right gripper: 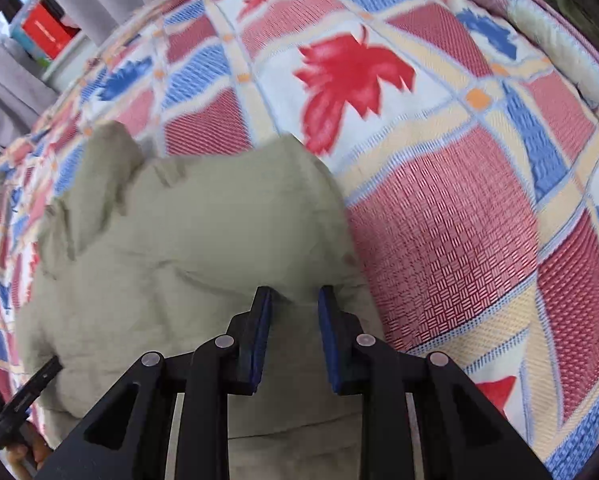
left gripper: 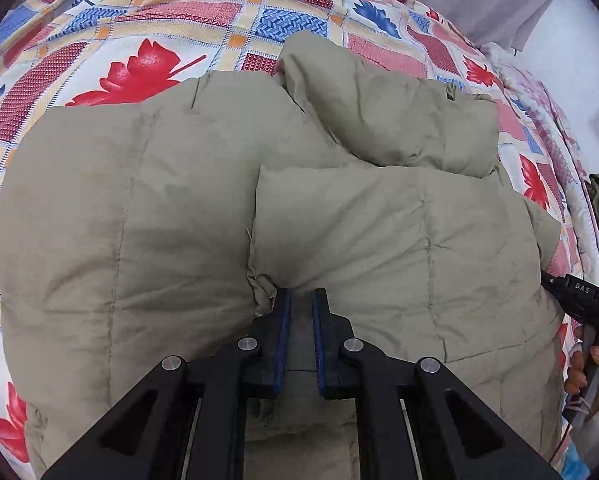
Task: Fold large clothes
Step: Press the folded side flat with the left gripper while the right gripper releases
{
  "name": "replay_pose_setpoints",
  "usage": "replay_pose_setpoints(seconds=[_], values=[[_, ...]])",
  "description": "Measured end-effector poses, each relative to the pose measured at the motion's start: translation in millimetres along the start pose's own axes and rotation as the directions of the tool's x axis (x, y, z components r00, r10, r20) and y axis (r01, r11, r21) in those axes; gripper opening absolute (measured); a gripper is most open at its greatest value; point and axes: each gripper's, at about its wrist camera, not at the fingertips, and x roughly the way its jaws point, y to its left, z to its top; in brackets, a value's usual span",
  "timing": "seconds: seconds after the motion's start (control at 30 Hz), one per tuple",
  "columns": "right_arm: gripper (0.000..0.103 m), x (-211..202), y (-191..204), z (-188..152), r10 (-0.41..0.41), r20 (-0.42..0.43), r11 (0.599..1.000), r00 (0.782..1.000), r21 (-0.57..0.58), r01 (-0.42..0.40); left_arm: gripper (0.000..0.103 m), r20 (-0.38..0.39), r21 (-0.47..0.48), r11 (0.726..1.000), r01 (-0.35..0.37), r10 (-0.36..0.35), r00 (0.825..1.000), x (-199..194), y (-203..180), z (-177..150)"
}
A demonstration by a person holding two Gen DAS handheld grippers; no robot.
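Your left gripper (left gripper: 302,294) pinches a small tuck of the khaki padded jacket (left gripper: 139,216), jaws nearly together over a thin bite of fabric at the edge of the folded-over panel. That bite looks shallow; lift hard and the slick shell may slip free, letting the fold spring apart. The jacket lies bunched on the patterned bedspread (left gripper: 99,28). Your right gripper (right gripper: 293,298) stands apart around the hem, not clamped; if you pull now, that side drags and skews.
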Motion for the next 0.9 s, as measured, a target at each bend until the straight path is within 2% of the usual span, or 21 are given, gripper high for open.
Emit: replay_pose_setpoints(seconds=[0.07, 0.13, 0.23, 0.33, 0.4, 0.63, 0.9], values=[[0.023, 6, -8, -1, 0.023, 0.006, 0.999, 1.000, 0.023, -0.023, 0.013, 0.000, 0.011, 1.000, -0.009, 0.009, 1.000, 3, -1, 1], [0.023, 4, -5, 0, 0.009, 0.008, 1.000, 1.000, -0.004, -0.009, 0.013, -0.001, 0.009, 1.000, -0.016, 0.016, 1.000, 3, -1, 0], [0.025, -5, 2, -2, -0.049, 0.014, 0.997, 0.999, -0.067, 0.050, 0.013, -0.010, 0.000, 0.999, -0.034, 0.034, 0.999, -2, -3, 2], [0.029, -16, 3, -7, -0.140, 0.031, 0.982, 0.990, -0.121, 0.143, 0.013, -0.008, 0.003, 0.998, -0.063, 0.063, 0.998, -15, -6, 4], [0.030, -23, -3, -13, -0.165, 0.023, 0.978, 0.986, -0.124, 0.166, 0.013, 0.007, 0.012, 0.996, -0.084, 0.084, 0.996, -27, -6, 4], [0.039, -57, -20, -38, -0.141, 0.022, 0.989, 0.990, -0.042, 0.141, 0.013, 0.003, 0.035, 0.991, -0.128, 0.128, 0.992, -60, -4, -11], [0.047, -88, -10, -82, -0.077, -0.021, 0.997, 0.997, -0.026, 0.077, 0.013, -0.014, 0.075, 0.988, -0.138, 0.139, 0.990, -92, -6, -49]])
